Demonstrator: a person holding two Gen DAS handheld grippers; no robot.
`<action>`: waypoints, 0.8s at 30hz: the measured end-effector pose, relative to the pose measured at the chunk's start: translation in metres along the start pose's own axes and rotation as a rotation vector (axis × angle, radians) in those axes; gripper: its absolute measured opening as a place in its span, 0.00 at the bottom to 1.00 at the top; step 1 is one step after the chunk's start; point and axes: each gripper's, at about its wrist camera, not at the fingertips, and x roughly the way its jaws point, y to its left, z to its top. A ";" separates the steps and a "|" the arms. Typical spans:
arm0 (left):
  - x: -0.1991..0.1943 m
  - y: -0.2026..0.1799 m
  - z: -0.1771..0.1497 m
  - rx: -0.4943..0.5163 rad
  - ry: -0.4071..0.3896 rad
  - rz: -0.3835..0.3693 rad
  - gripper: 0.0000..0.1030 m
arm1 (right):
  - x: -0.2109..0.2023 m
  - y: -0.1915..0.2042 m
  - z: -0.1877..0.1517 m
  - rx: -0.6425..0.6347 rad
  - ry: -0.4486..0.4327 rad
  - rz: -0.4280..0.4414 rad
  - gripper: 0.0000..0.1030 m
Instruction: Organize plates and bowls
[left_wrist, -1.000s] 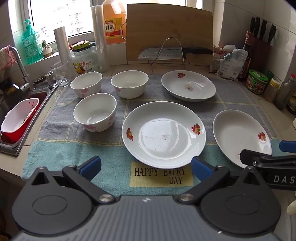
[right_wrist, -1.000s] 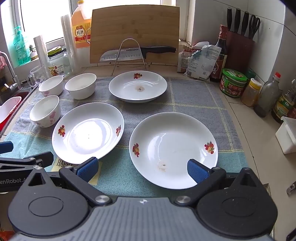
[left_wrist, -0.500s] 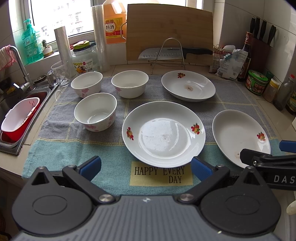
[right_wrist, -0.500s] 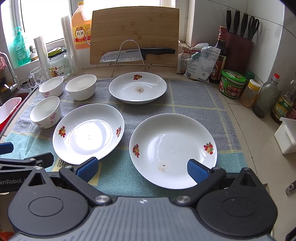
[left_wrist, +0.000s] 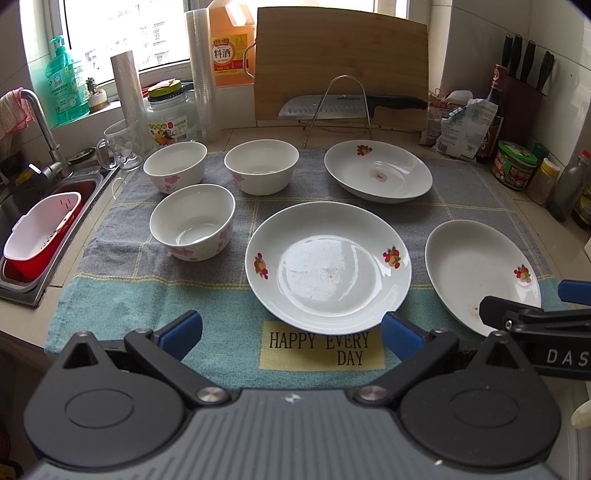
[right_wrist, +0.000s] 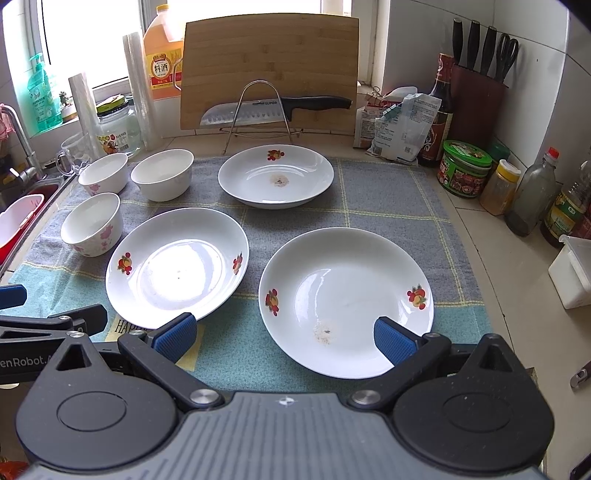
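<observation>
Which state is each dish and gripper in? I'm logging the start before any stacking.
Left gripper: open, empty.
Right gripper: open, empty.
Three bowls: upright, empty, unstacked.
Centre plate: flat on towel, faint specks.
Right plate: flat, small stain.
Back plate: flat, brown stain in middle.

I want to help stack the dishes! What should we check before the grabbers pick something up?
1. Left gripper open, holding nothing: ok.
2. Right gripper open, holding nothing: ok.
3. Near right plate right ahead of the right gripper: ok.
4. Three plates unstacked, apart: ok.
5. Three bowls, like the front bowl, upright and separate: ok.
6. Plates clean: not ok, the back plate has a brown spot.
</observation>
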 end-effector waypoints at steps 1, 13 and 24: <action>0.000 0.000 0.000 -0.001 0.000 0.000 0.99 | 0.000 0.000 0.001 0.000 0.000 0.001 1.00; 0.002 0.002 0.003 -0.007 0.008 0.001 0.99 | 0.004 0.000 0.002 -0.004 0.001 0.003 1.00; 0.002 0.001 0.003 -0.008 0.009 0.001 0.99 | 0.005 -0.001 0.003 -0.002 0.001 0.001 1.00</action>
